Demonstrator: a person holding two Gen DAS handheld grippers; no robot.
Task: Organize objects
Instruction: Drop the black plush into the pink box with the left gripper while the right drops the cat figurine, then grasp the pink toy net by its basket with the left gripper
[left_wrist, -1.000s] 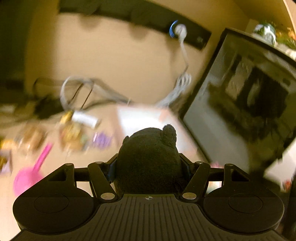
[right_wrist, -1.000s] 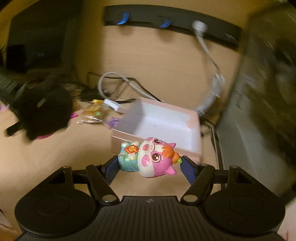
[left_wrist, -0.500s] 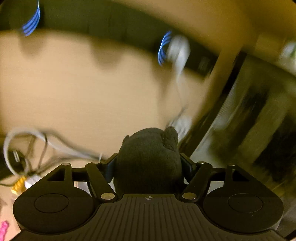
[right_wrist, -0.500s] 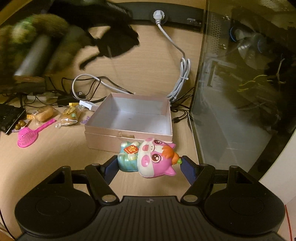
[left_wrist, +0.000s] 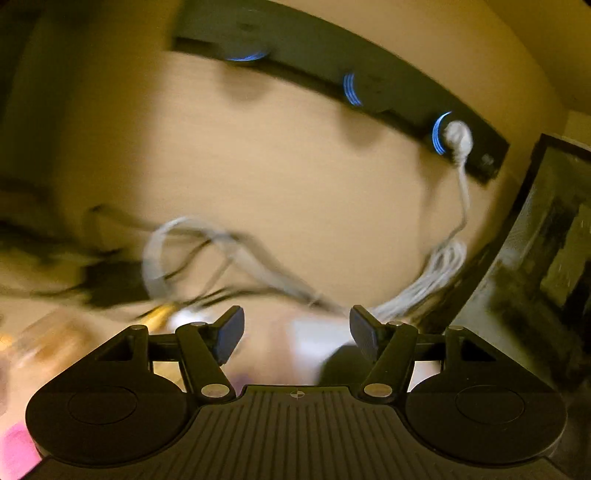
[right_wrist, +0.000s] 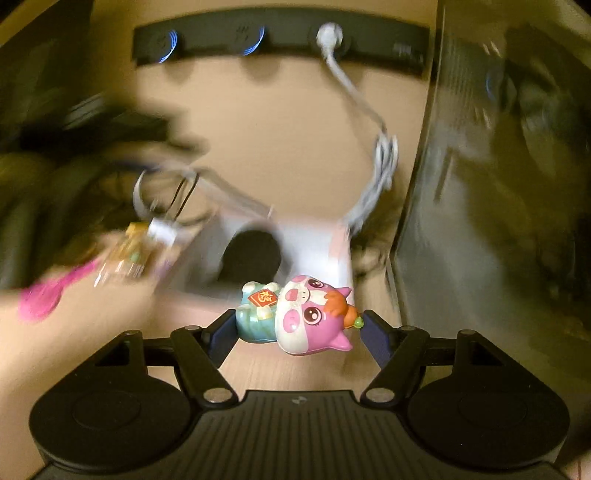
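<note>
On the wooden bench (right_wrist: 280, 373) a dark plush toy (right_wrist: 251, 258) lies in the pink box (right_wrist: 325, 251), the left gripper (left_wrist: 296, 326) gapes empty, its jaws just narrowing, and the right gripper (right_wrist: 297, 325) clamps a pink cat figurine (right_wrist: 295, 314).

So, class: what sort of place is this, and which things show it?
Probably a home desk or computer corner. A dark socket strip runs along the wood back panel with a white plug and cable in it, a glass-sided computer case stands at the right, and loose cables trail across the wooden top.
</note>
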